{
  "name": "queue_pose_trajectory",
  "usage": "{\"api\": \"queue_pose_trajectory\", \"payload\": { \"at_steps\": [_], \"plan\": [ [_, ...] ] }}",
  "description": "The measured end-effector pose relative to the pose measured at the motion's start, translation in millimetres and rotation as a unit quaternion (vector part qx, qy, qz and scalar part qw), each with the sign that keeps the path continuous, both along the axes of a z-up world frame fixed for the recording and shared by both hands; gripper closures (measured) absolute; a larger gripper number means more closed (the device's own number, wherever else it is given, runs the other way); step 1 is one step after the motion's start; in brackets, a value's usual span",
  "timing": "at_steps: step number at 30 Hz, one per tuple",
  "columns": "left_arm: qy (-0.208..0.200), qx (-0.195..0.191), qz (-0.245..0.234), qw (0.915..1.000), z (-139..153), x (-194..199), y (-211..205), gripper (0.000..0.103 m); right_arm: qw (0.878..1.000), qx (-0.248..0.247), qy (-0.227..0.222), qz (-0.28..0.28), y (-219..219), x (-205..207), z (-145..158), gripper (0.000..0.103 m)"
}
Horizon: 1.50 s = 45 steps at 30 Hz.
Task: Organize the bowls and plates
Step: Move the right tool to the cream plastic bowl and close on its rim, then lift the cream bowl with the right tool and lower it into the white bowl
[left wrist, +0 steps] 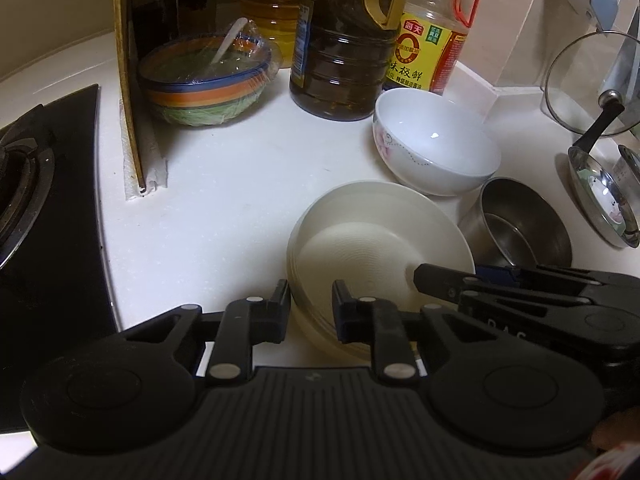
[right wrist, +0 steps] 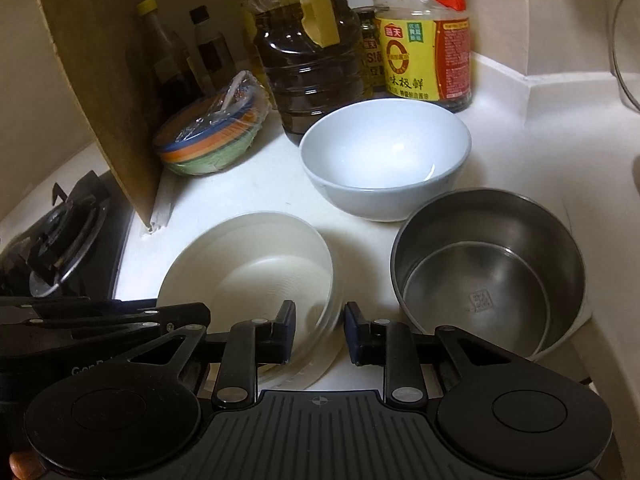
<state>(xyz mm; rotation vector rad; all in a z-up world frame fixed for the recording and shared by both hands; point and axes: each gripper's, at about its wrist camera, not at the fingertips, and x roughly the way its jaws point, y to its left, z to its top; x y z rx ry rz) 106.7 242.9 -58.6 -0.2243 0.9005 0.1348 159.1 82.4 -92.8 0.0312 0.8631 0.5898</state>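
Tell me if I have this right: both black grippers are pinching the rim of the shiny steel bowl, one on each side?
Not quite. Both the left gripper and right gripper pinch the rim of the cream ridged plate, as both wrist views show. The shiny steel bowl sits untouched beside it.

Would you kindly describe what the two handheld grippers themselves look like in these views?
Both the left gripper and the right gripper are matte black plastic: a ribbed central plate, two round discs at the sides, linkage bars with silver rivets, and blocky dark fingers. Faint embossed lettering marks the side. No cables or sleeves show.
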Motion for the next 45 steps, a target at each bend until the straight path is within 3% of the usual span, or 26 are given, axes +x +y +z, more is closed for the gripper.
{"api": "queue_pose_trajectory", "payload": {
  "at_steps": [7,14,21,30,45],
  "plan": [
    [-0.010,0.001,0.023,0.9997,16,-7,-2,0.086,1.000,0.000,-0.004,0.023,-1,3,7,0.083],
    [-0.047,0.011,0.044,0.9978,51,-11,-6,0.086,0.998,0.018,-0.030,0.051,-3,7,37,0.084],
    [-0.075,0.023,0.035,0.9963,72,10,-22,0.086,0.997,0.025,-0.055,0.049,-17,26,66,0.084],
    [-0.084,0.017,0.016,0.9962,78,55,-39,0.086,0.997,0.028,-0.070,0.029,-42,69,82,0.084],
    [-0.056,-0.002,0.023,0.9982,62,105,-44,0.085,0.999,0.017,-0.037,0.026,-48,124,67,0.084]
  ]
}}
